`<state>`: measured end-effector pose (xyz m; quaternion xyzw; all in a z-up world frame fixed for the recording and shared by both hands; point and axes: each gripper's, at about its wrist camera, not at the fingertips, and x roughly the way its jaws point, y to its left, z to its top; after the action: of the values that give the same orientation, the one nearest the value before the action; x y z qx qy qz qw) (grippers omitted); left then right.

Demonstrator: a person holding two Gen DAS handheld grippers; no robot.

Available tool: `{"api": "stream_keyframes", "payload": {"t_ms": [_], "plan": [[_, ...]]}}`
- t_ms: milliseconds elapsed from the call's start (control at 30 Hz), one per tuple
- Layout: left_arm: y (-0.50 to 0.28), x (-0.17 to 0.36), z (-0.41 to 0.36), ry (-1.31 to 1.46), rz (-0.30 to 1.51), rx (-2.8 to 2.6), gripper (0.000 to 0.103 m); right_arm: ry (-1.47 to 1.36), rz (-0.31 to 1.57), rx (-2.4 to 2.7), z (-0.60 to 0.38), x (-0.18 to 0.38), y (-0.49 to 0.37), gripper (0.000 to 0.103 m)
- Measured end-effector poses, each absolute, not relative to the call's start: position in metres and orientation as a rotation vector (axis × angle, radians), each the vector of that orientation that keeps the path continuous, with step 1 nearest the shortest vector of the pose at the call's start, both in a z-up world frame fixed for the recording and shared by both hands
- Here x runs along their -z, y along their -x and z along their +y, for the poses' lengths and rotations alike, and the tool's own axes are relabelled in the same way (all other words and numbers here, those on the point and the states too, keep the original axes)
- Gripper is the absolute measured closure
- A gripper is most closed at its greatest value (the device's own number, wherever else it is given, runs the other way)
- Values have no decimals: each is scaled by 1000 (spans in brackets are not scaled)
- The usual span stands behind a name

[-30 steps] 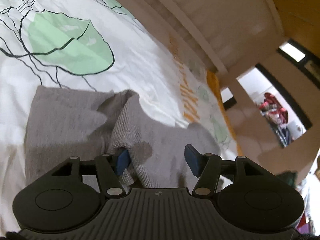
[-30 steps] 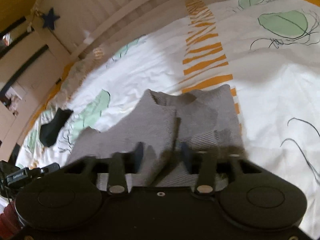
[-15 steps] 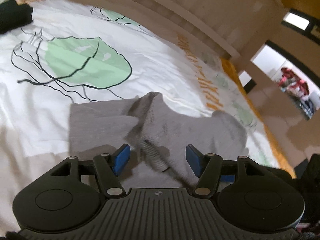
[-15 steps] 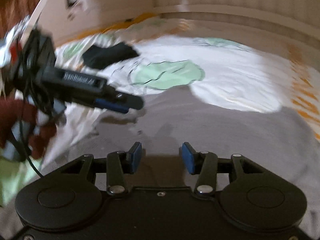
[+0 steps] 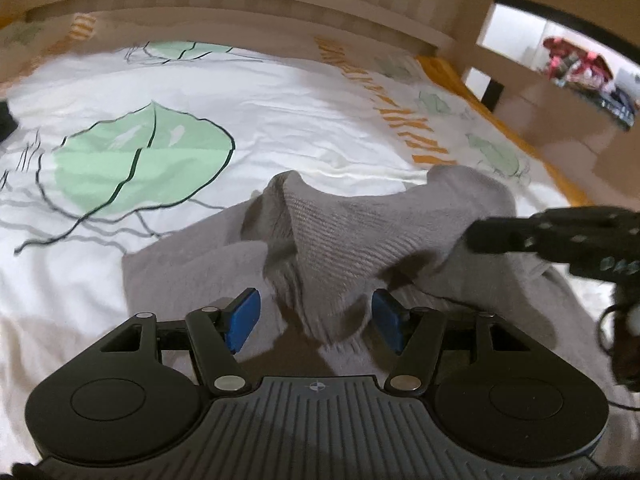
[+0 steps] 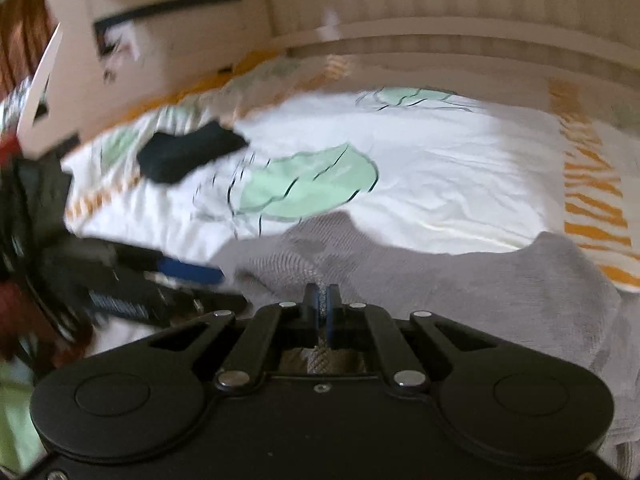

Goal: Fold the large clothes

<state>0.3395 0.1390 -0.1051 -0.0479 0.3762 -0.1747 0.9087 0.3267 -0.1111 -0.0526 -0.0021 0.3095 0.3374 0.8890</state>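
A grey knit garment [image 5: 360, 232] lies rumpled on the bed, one ribbed fold raised. My left gripper [image 5: 315, 320] is open. That fold hangs between its blue pads [image 5: 244, 320], with a gap showing on the left side. In the right wrist view the same grey garment [image 6: 460, 280] spreads to the right. My right gripper [image 6: 322, 304] is shut on a pinch of its fabric, which bunches behind the jaws. The right gripper's black body [image 5: 560, 240] reaches in from the right, and the left gripper's blue pad [image 6: 188, 270] shows at the left.
The bed cover [image 5: 280, 112] is white with green leaf prints and orange stripes. A black cloth item [image 6: 188, 152] lies at the far left of the bed. A pale slatted board [image 6: 440, 12] runs along the far side. An opening with colourful clothes [image 5: 576, 64] is at the right.
My right gripper has closed from open onto the grey fabric. Both views have rolled to level. The ribbed fold now hangs between the left pads, and the right gripper has come into the left view.
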Motion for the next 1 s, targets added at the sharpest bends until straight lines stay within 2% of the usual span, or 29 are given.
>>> {"api": "stream_keyframes", "payload": {"t_ms": [167, 467, 633, 700, 833, 933, 1000], "plan": [[-357, 108, 120, -73, 772, 323, 43, -32, 638, -714, -116, 50, -328, 95], [-353, 98, 102, -467, 597, 270, 39, -53, 651, -765, -120, 56, -315, 95], [-345, 109, 119, -473, 629, 287, 37, -32, 712, -819, -105, 77, -308, 94], [-345, 111, 137, -402, 649, 278, 34, -12, 744, -844, -95, 91, -305, 84], [-342, 112, 165, -336, 703, 191, 34, 32, 812, -872, -77, 118, -297, 82], [-338, 109, 187, -216, 750, 99, 34, 9, 797, -918, -81, 115, -288, 81], [-332, 98, 198, -75, 729, 101, 34, -2, 756, -939, -91, 102, -281, 62]]}}
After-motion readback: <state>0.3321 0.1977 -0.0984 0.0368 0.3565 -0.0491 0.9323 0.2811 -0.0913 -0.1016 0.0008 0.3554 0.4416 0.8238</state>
